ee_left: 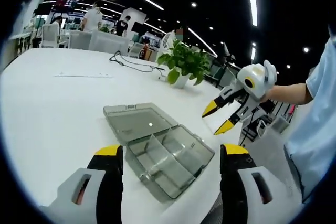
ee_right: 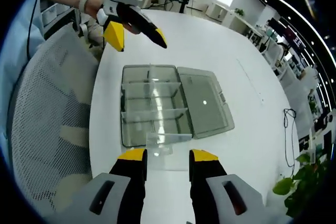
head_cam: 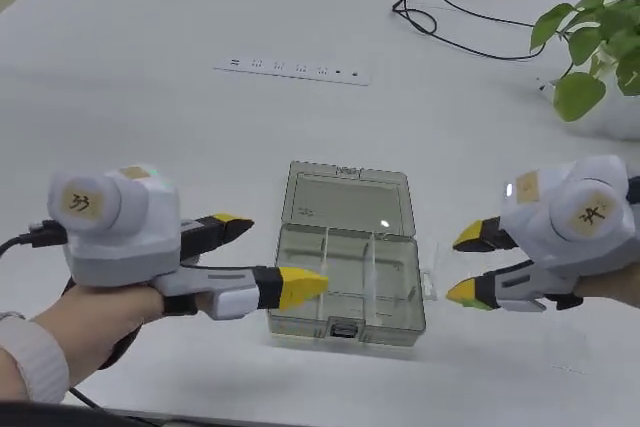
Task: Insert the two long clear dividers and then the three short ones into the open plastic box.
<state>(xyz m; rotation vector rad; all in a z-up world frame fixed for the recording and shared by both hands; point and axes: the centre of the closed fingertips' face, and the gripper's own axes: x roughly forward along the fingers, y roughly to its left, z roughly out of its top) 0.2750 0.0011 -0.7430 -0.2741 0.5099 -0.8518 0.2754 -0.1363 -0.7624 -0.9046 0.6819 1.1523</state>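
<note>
The open plastic box [head_cam: 392, 325] sits at the table's front middle, its lid [head_cam: 350, 202] laid back on the far side. Clear dividers [ee_right: 152, 97] stand inside it and cross each other into compartments. One more clear divider [ee_right: 167, 149] rests against the box's outer wall, just ahead of my right gripper [ee_right: 167, 156], which is open. In the head view that gripper [head_cam: 467, 265] hovers right of the box, with the loose divider [head_cam: 431, 283] between them. My left gripper [head_cam: 268, 255] is open and empty, its lower fingertip over the box's left edge. The box [ee_left: 202, 153] lies between its fingers [ee_left: 107, 153].
A white power strip [head_cam: 292, 69] lies further back on the table, with a black cable [head_cam: 440, 27] and a potted plant [head_cam: 600, 37] at the far right. A mesh chair [ee_right: 52, 129] stands at the table's near side. People stand in the room's background [ee_left: 94, 19].
</note>
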